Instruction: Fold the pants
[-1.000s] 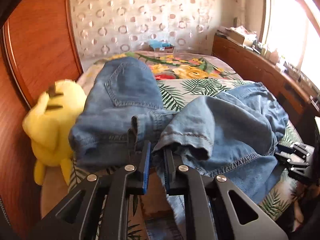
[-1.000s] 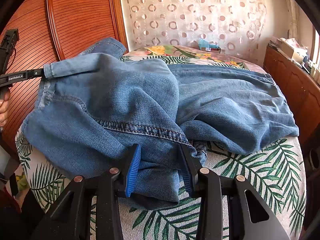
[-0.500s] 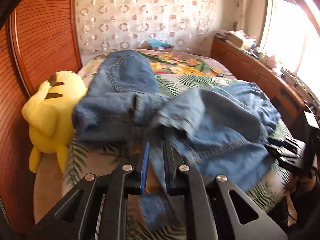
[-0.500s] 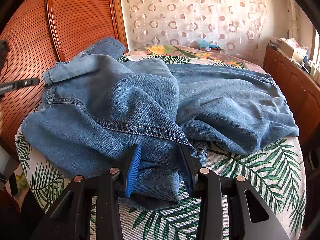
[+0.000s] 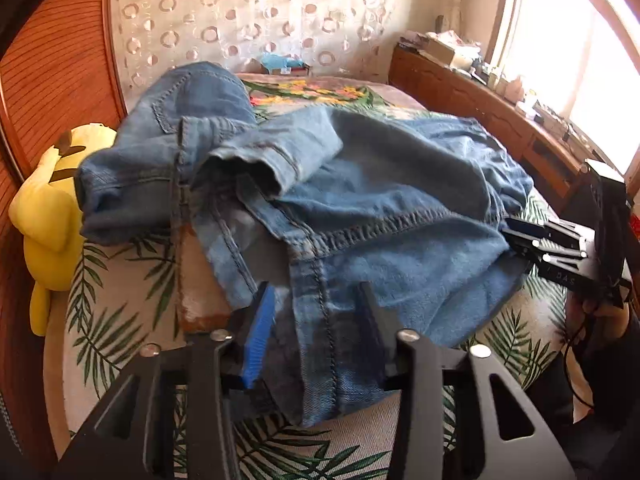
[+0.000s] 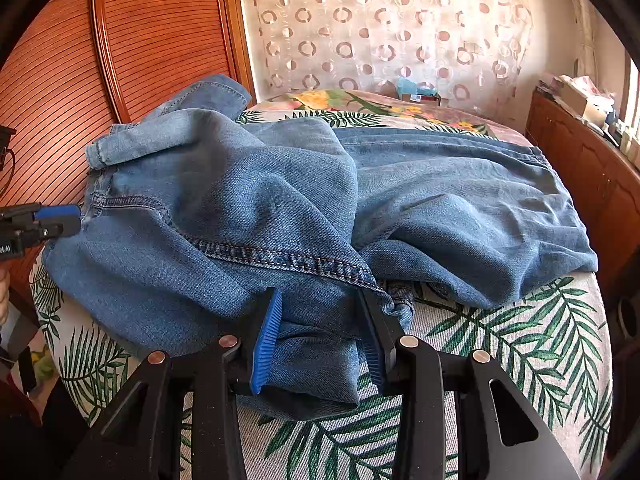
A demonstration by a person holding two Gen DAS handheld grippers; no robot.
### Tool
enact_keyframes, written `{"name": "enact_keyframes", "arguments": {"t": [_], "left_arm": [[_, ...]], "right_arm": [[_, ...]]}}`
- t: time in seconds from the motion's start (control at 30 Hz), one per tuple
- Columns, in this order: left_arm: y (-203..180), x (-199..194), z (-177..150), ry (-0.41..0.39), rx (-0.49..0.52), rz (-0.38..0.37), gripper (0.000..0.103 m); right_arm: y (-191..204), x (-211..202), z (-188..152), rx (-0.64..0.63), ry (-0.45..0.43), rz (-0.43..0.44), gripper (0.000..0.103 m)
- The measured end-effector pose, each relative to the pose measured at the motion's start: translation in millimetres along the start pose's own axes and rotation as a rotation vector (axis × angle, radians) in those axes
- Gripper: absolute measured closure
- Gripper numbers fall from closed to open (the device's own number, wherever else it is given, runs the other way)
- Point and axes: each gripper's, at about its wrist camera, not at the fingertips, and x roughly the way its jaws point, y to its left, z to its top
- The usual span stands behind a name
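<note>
Both grippers had their jaws spread apart, denim lying between them: the left gripper [image 5: 316, 320] straddled a stitched seam of the jeans [image 5: 380, 200], the right gripper [image 6: 320, 332] a folded edge. Beyond, the jeans sprawled crumpled over the leaf-print bedspread [image 6: 500, 340].

Black claw [image 6: 320, 332] arms, blue ribbed pads [image 6: 266, 340], silver screws.

matt denim pants [image 6: 280, 208], ribbed glossy wood panel [image 6: 160, 32].
</note>
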Motion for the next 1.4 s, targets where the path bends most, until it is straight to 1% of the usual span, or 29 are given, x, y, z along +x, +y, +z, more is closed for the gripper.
{"name": "enact_keyframes", "arguments": {"t": [0.17, 0.2, 0.27, 0.3, 0.4, 0.6, 0.7, 0.83, 0.97, 1.07, 1.17, 1.27, 1.33, 1.37, 1.4], "left_arm": [[-2, 3, -9, 0.024, -0.005, -0.018, 0.07], [-2, 2, -11, 0.025, -0.004, -0.019, 0.075], [-3, -1, -15, 0.03, -0.008, -0.05, 0.084], [-5, -4, -16, 0.028, -0.005, -0.053, 0.088], [-10, -13, -19, 0.004, 0.022, -0.043, 0.095], [-12, -66, -22, -0.102, 0.03, -0.041, 0.096], [-10, -82, -31, -0.109, 0.033, -0.034, 0.096], [-1, -78, -42, -0.074, 0.017, -0.019, 0.096], [7, -69, -51, -0.05, -0.013, -0.009, 0.096], [4, -68, -52, -0.05, -0.017, -0.011, 0.096], [3, -70, -49, -0.06, -0.016, -0.012, 0.096], [1, -68, -44, -0.058, -0.012, -0.02, 0.092], [0, -67, -41, -0.057, -0.003, -0.007, 0.089], [0, -67, -39, -0.058, -0.001, -0.001, 0.084], [1, -67, -37, -0.063, 0.0, 0.011, 0.079]], "right_arm": [[0, 0, 0, 0.002, -0.001, 0.001, 0.063], [0, 0, 0, 0.004, -0.002, 0.002, 0.063], [0, 0, 0, 0.007, -0.003, 0.004, 0.063], [0, 0, 0, 0.009, -0.007, 0.004, 0.063], [0, -2, 0, 0.012, -0.015, 0.005, 0.063], [-4, -14, 2, 0.012, -0.027, 0.009, 0.063], [-7, -31, 8, 0.015, -0.059, 0.018, 0.063], [-3, -45, 19, 0.0, -0.084, 0.028, 0.063], [6, -43, 22, -0.019, -0.08, 0.05, 0.063], [7, -29, 18, -0.028, -0.041, 0.055, 0.063], [-6, -16, 14, -0.003, -0.015, 0.026, 0.063], [-17, -8, 17, 0.015, 0.009, 0.048, 0.063], [-20, -4, 17, 0.002, 0.018, 0.05, 0.064], [-21, -3, 17, -0.009, 0.023, 0.048, 0.075], [-21, -3, 18, -0.016, 0.034, 0.053, 0.097]]}}
